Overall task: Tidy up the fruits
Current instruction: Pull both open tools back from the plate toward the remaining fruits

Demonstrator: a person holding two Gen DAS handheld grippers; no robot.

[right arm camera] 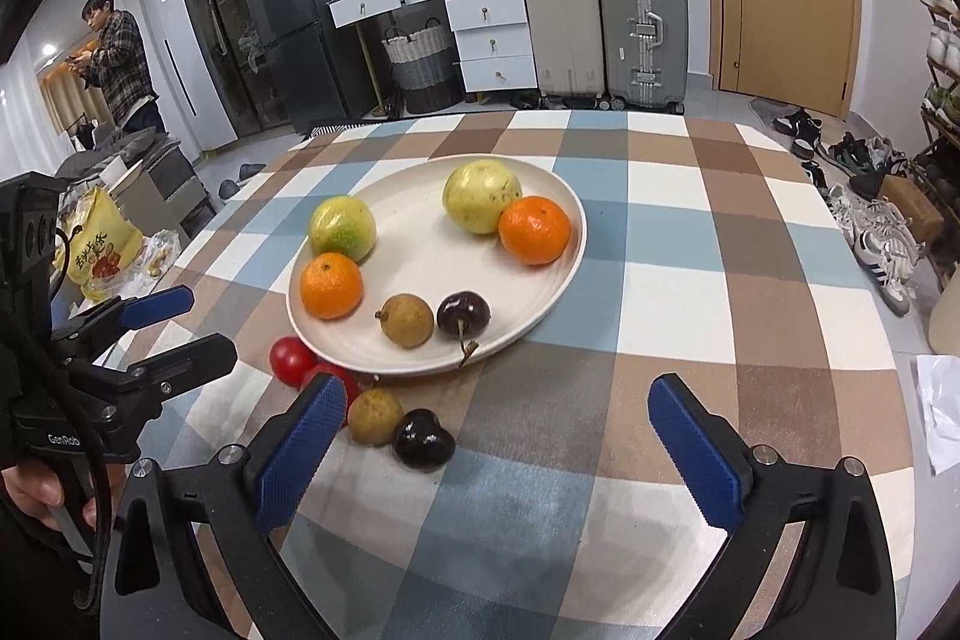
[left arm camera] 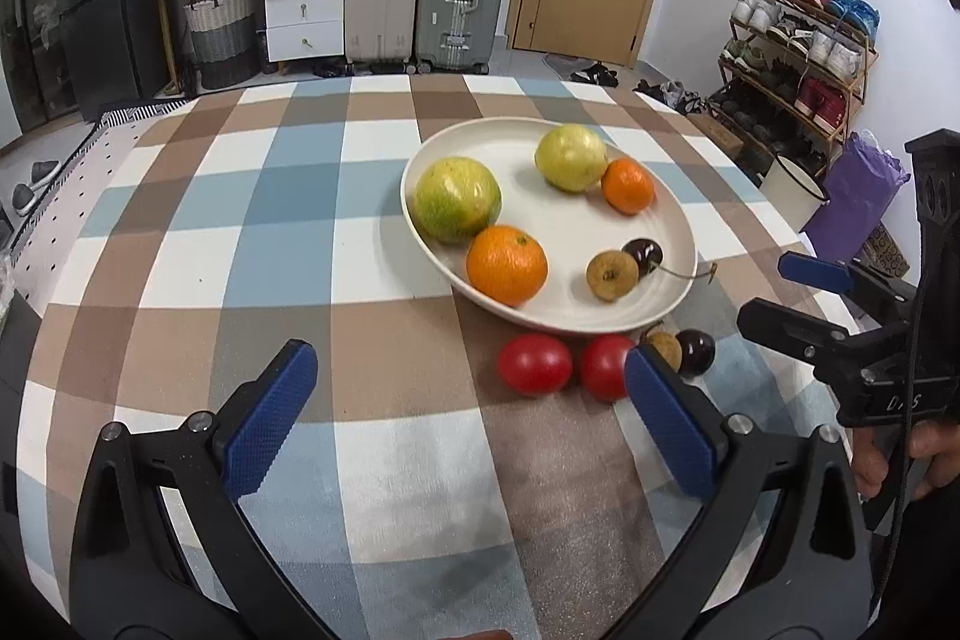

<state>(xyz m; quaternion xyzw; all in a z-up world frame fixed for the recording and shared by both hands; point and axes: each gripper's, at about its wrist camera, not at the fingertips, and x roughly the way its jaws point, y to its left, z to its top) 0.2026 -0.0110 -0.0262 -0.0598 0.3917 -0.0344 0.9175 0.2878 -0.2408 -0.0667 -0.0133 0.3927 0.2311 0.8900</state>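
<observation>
Both my left claw (left arm camera: pixel 471 400) and right claw (right arm camera: pixel 498 436) gape wide, holding nothing. The loose cherry (right arm camera: pixel 423 439) and longan (right arm camera: pixel 375 416) touch each other, so I judge that grabbing one may nudge the other rolling toward the tomatoes (left arm camera: pixel 534 363).

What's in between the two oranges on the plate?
Just bare plate. Both views show nothing lying between the near orange and the far orange; the green fruits sit off to the side.

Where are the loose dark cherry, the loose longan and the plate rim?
loose dark cherry (right arm camera: pixel 423 440), right wrist view, middle of its top.
loose longan (right arm camera: pixel 375 416), right wrist view, centre of its skin.
plate (right arm camera: pixel 420 367), right wrist view, near rim.
</observation>
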